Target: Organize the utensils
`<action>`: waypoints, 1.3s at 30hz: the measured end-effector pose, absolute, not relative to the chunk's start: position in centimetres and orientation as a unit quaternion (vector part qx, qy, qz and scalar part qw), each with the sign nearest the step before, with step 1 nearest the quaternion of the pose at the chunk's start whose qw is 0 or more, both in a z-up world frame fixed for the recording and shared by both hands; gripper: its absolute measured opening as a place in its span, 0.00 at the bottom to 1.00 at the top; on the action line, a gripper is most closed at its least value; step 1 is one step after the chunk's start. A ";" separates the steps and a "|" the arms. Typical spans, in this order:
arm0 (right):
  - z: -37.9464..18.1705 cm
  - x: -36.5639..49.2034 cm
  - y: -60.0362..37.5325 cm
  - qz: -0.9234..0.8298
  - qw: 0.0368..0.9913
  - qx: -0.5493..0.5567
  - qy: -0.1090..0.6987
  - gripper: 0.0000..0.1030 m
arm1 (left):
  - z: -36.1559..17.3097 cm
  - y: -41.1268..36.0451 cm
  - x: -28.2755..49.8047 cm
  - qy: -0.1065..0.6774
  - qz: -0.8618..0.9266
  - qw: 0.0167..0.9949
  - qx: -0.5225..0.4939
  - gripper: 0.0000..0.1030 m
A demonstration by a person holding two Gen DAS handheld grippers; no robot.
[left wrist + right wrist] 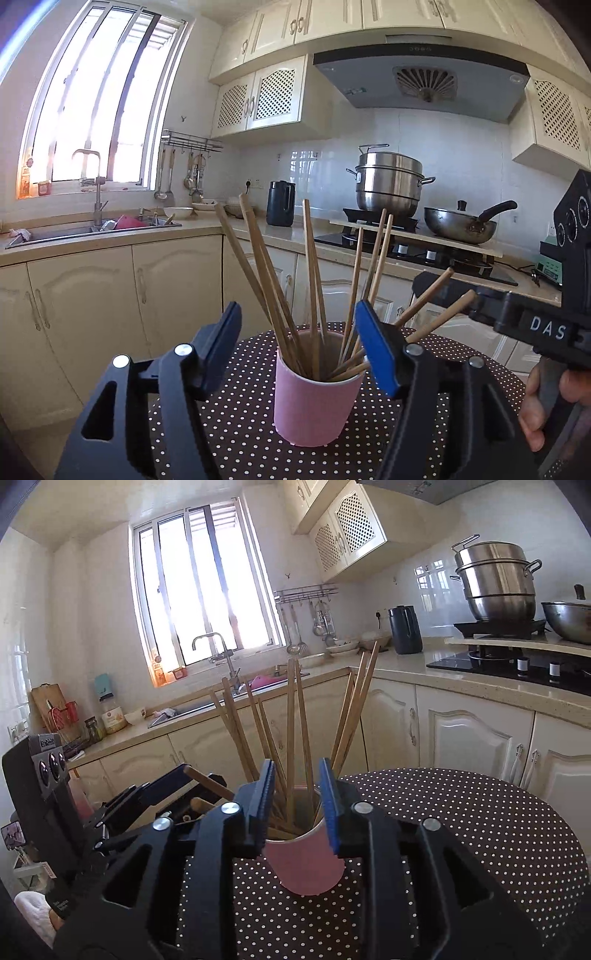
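A pink cup [314, 402] [306, 867] stands on the round table under a dark polka-dot cloth [240, 428] [461, 830]. Several wooden chopsticks [312, 280] [291, 731] fan out of it. My left gripper [301, 334] is open, with a finger on either side of the cup's rim and apart from it. My right gripper [297, 794] is open with a narrower gap, close over the cup's near rim, and the chopsticks show through that gap. Two chopsticks [439, 299] lean out toward the right gripper [471, 308]. The left gripper [192, 794] shows at the left, with chopstick ends beside it.
Cream cabinets and a counter run behind the table, with a sink [92, 229] under the window. A black kettle [280, 203], a steel steamer pot [389, 181] and a wok [460, 221] sit on the counter and stove. A hand [546, 406] holds the right gripper.
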State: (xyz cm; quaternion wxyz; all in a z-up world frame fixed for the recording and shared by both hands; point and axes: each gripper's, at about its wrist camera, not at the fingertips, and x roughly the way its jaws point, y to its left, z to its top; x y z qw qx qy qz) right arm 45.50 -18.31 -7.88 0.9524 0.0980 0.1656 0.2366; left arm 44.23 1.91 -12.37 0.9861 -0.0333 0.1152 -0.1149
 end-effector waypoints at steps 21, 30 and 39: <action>-3.6 24.6 -19.3 0.073 0.993 0.012 0.095 0.71 | -6.6 1.4 27.4 0.088 -0.121 0.988 -0.039 0.84; -2.3 15.1 -18.0 0.032 0.999 -0.003 0.034 0.86 | -4.6 -0.1 18.5 0.059 -0.127 0.990 0.001 0.86; -1.7 9.6 -17.6 0.013 1.000 -0.013 0.017 0.88 | -3.4 -0.2 11.5 0.035 -0.113 0.993 0.007 0.88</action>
